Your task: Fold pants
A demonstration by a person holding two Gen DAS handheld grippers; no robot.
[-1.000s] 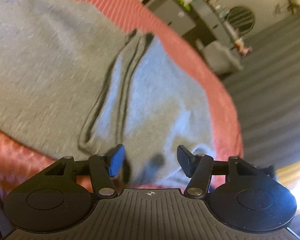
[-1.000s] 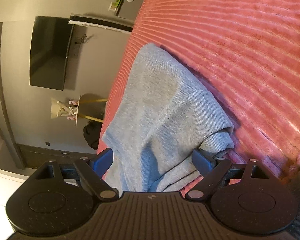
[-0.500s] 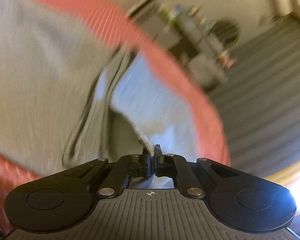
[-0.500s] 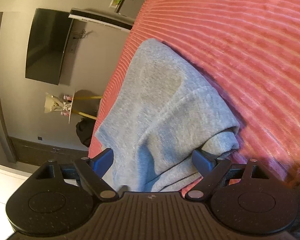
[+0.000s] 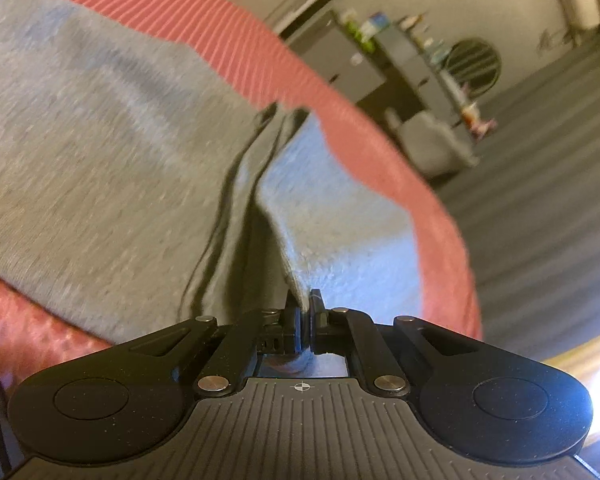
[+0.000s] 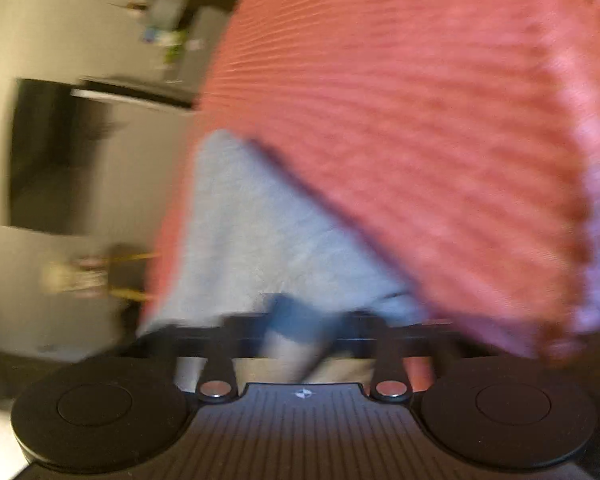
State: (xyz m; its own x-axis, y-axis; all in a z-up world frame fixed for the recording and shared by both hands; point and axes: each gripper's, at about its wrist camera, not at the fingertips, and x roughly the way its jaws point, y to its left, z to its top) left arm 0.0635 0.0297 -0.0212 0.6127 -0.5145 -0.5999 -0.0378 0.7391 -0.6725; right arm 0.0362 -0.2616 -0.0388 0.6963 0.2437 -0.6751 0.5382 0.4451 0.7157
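Two grips are recorded on one garment. The grey pants (image 5: pixel 112 168) are spread over the red ribbed bedspread (image 5: pixel 260 60) of a bed, lying near its edge, with the floor (image 5: pixel 540 168) beyond.

In the left wrist view the left gripper (image 5: pixel 305 312) is seen with its jaws closed on a raised ridge of fabric at a near edge of the pants; the cloth is pinched between the pads and tented up from the bed. Beside it, a dark doubled seam or hem is noted running away from the camera.

In the right wrist view the right gripper (image 6: pixel 300 320) is badly smeared by motion. Its jaws have just been closing, and grey cloth is seen bunched between them (the grip is judged from the blur and the drawn-in linkage, not from a sharp outline).

Progress, as judged: the task is early. Both edges appear secured, but no completed fold can be made out; the lift, the carry across and the laying-down are all left to do, as is any further fold and smoothing.

Not resolved: which part of the pants each side holds (waistband, cuff or leg edge), whether layers are already doubled under the seam, and the full outline of the garment, cut off at frame edges. The shelving (image 5: pixel 428 60) in the background is too blurred to itemise.
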